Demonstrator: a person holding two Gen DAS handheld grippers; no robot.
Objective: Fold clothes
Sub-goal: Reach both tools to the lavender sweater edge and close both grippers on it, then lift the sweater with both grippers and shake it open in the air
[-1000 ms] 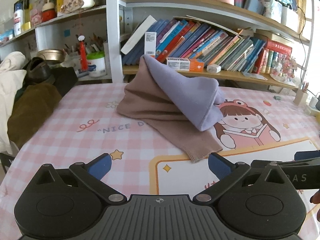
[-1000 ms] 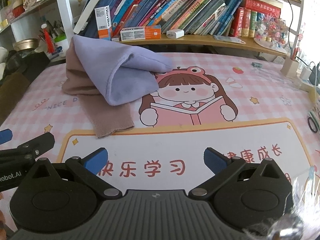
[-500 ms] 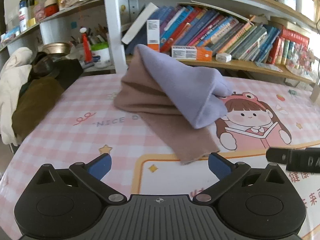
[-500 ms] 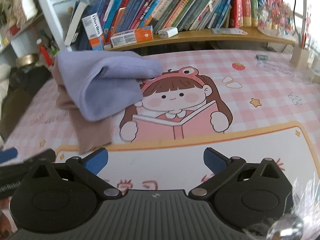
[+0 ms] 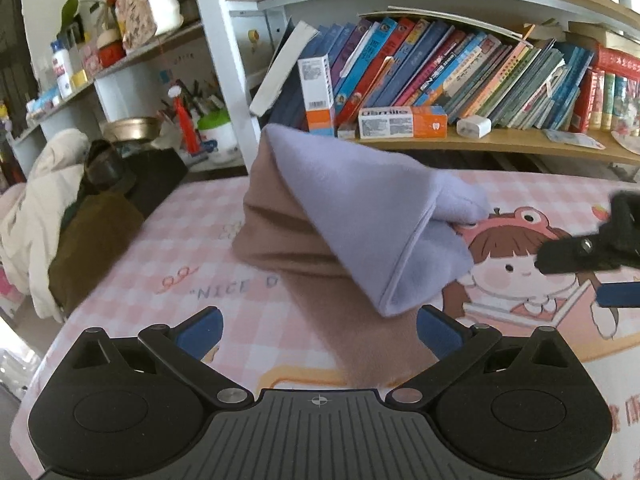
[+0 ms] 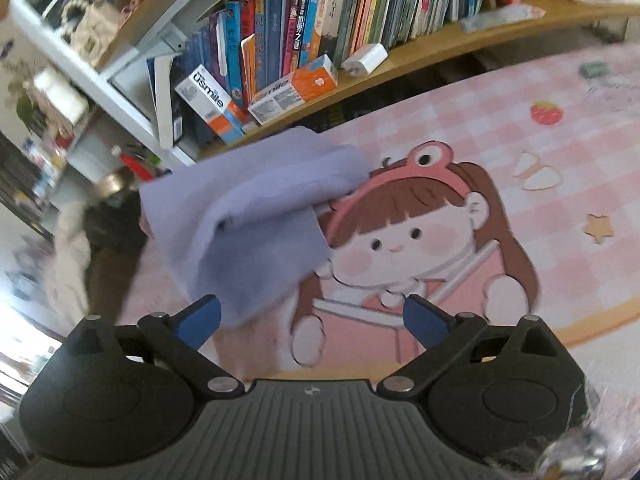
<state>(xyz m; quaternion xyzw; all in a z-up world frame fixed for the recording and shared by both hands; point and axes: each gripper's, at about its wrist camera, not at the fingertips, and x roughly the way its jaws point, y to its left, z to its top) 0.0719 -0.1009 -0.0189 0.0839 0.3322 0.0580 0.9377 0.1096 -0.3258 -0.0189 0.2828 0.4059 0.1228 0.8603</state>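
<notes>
A lilac garment (image 5: pixel 372 224) lies draped in a peak over a brown garment (image 5: pixel 280 236) on the pink checked table mat (image 5: pixel 168 264). A brown strip of the lower garment runs toward my left gripper (image 5: pixel 319 330), which stands open just short of it, nothing between its fingers. In the right wrist view the lilac garment (image 6: pixel 248 224) sits ahead and left of my right gripper (image 6: pixel 312 320), which is open and tilted. The right gripper (image 5: pixel 588 268) also shows at the right edge of the left wrist view, beside the lilac cloth.
A bookshelf (image 5: pixel 480 140) with books and boxes runs along the table's far side. Coats (image 5: pixel 60 208) are heaped off the table's left end. The mat's cartoon girl print (image 6: pixel 408 248) lies right of the clothes.
Both grippers have moved forward toward the heap, which now looms larger. The right gripper has tilted and swung left, and it sits higher in the left wrist view.
</notes>
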